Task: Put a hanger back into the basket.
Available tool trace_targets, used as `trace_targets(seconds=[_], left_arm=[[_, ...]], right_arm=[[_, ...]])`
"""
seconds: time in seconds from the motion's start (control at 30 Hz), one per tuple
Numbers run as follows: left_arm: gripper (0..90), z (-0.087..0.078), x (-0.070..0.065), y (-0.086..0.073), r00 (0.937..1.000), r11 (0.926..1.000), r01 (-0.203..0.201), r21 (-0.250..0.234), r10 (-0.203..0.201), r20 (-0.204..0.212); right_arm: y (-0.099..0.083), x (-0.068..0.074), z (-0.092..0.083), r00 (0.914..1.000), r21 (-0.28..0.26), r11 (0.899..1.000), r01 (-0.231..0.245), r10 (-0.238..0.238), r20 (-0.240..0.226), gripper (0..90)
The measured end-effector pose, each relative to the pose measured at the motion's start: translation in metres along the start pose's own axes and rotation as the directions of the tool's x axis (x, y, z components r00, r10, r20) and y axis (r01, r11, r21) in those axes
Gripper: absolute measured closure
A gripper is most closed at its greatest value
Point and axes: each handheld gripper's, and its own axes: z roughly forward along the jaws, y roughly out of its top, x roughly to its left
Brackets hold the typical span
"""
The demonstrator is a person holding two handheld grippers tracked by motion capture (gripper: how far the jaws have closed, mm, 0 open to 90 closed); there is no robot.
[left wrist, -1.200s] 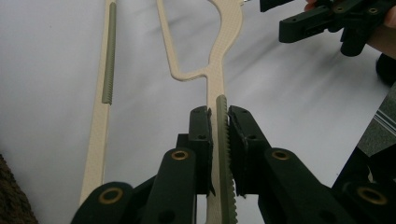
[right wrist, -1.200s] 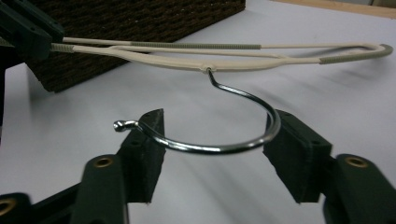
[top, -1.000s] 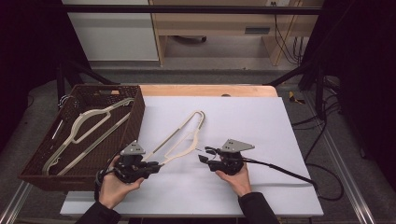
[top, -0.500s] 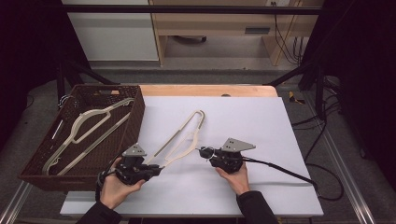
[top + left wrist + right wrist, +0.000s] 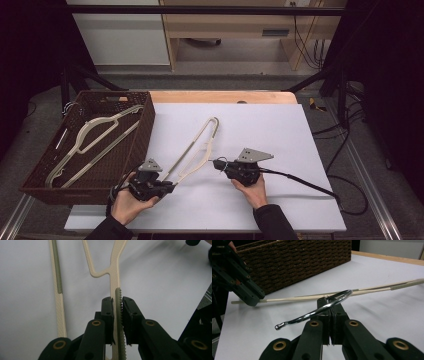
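The hanger (image 5: 195, 150) is a slim cream-coloured frame with a chrome hook (image 5: 322, 308) and grey ribbed anti-slip strips along its arms. It lies on the white tabletop (image 5: 280, 130), stretched between the two claws, with its far end pointing away from the person.

The left claw (image 5: 119, 307) is clamped on one arm of the hanger: in the left gripper view the ribbed strip stands on edge between the two black pads, which press it from both sides. Ahead of this claw the arm runs on to a notch, and the hanger's other bar lies to the claw's left.

The right claw (image 5: 330, 307) has just been closing and now pinches the chrome hook, which curls out to its left and ends in a small knob. Beyond this claw the hanger's thin arms run across, and the left claw (image 5: 242, 285) shows farther off at their end, in front of the brown wicker basket (image 5: 294, 265).

In the high view the left hand (image 5: 127, 202) and the right hand (image 5: 250, 187) both rest low over the tabletop, holding their claws roughly level and aimed inward toward each other. The basket (image 5: 142, 132), just beyond the left claw (image 5: 170, 187), holds another pale hanger (image 5: 90, 142).
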Motion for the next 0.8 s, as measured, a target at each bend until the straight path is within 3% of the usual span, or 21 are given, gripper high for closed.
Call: trace_targets(seconds=[0.43, 0.53, 0.67, 0.8], left_arm=[[78.5, 0.008, 0.000, -0.002, 0.9997, 0.9994, -0.022, 0.028, 0.022, -0.007], [67.3, 0.006, -0.001, 0.000, 0.9988, 0.9990, -0.041, 0.014, 0.042, -0.024], [49.2, 0.004, -0.007, 0.003, 0.9901, 0.9942, -0.108, 0.005, 0.108, -0.090], [44.3, 0.014, -0.011, 0.003, 0.9800, 0.9892, -0.141, 0.039, 0.145, -0.136]], right_arm=[[0.000, 0.000, 0.000, 0.9999, 0.025, 1.000, -0.008, 0.008, -0.009, 88.7], [0.000, 0.000, 0.000, 0.9999, 0.028, 1.000, -0.006, 0.007, -0.009, 88.8], [0.000, 0.000, 0.000, 0.9999, 0.029, 1.000, -0.004, 0.005, -0.010, 88.7], [0.000, 0.000, 0.000, 1.0000, 0.031, 1.000, -0.002, 0.002, -0.009, 88.7]])
